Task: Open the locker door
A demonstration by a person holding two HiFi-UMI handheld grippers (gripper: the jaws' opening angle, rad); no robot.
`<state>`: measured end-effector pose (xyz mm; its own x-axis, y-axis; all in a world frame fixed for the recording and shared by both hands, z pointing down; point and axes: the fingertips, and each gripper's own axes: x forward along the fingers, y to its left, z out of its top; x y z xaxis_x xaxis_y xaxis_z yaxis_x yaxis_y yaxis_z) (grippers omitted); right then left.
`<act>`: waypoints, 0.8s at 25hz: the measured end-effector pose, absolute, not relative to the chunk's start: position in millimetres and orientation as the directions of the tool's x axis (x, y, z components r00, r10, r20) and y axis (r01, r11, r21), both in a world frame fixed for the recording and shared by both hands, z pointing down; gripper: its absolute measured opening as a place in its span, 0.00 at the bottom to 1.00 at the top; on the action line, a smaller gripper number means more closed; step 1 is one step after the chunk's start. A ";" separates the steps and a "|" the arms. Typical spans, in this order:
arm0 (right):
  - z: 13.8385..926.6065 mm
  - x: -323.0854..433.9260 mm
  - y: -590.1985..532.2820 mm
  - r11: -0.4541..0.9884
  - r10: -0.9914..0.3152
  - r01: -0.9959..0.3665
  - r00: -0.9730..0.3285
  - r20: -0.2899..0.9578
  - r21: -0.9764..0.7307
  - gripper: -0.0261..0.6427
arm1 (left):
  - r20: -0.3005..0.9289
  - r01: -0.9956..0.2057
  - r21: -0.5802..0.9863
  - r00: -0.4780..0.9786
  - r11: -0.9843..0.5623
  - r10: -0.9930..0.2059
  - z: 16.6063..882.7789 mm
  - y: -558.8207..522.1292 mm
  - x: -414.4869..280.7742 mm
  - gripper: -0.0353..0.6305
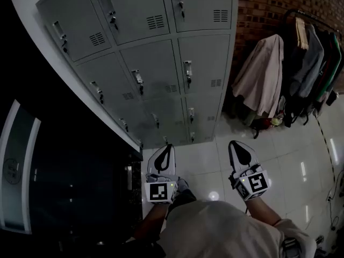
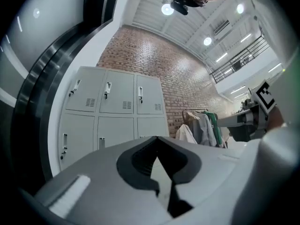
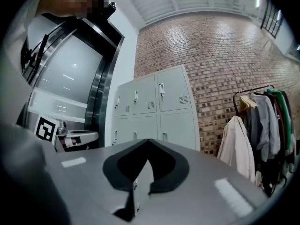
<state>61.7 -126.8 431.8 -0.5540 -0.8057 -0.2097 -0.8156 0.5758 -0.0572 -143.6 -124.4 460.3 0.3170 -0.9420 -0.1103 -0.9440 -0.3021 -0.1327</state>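
Note:
A grey bank of lockers (image 1: 156, 63) stands ahead against the wall, every door closed, each with a small latch handle (image 1: 187, 69). My left gripper (image 1: 167, 147) and right gripper (image 1: 235, 145) are held side by side over the floor, well short of the lockers and touching nothing. Both are shut with nothing between the jaws. In the left gripper view the left gripper (image 2: 157, 138) has its tips together, with the lockers (image 2: 117, 107) beyond. The right gripper view shows the right gripper (image 3: 147, 140) likewise closed, facing the lockers (image 3: 154, 107).
A clothes rack with hanging coats (image 1: 290, 74) stands right of the lockers by a brick wall (image 1: 263, 9). A dark glass panel (image 1: 21, 165) and white curved frame run along the left. Glossy white floor tiles (image 1: 290, 160) lie between me and the lockers.

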 end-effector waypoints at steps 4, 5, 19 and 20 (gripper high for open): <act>451.3 21.4 -199.9 0.528 -0.848 -0.849 -0.525 -0.075 -0.015 0.04 | -0.026 -0.923 -0.143 0.364 -0.356 -0.931 468.5 -201.7 -182.7 0.16; 458.3 13.0 -217.0 0.519 -0.854 -0.855 -0.517 -0.052 -0.012 0.04 | -0.054 -0.921 -0.153 0.369 -0.358 -0.928 469.8 -221.0 -193.5 0.16; 560.0 -18.7 -379.5 0.567 -0.824 -0.824 -0.567 -0.003 -0.013 0.04 | 0.110 -0.954 -0.152 0.241 -0.256 -0.964 505.5 -312.8 -223.8 0.16; 583.2 -22.0 -389.0 0.580 -0.814 -0.814 -0.580 0.027 -0.012 0.04 | 0.086 -0.956 -0.154 0.239 -0.250 -0.967 512.2 -316.6 -223.4 0.17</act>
<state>-22.0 -389.0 583.2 -0.5804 -0.8139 0.0267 -0.8143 0.5803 -0.0119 -223.4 -316.6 512.2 0.2392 -0.9672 0.0860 -0.9558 -0.2501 -0.1544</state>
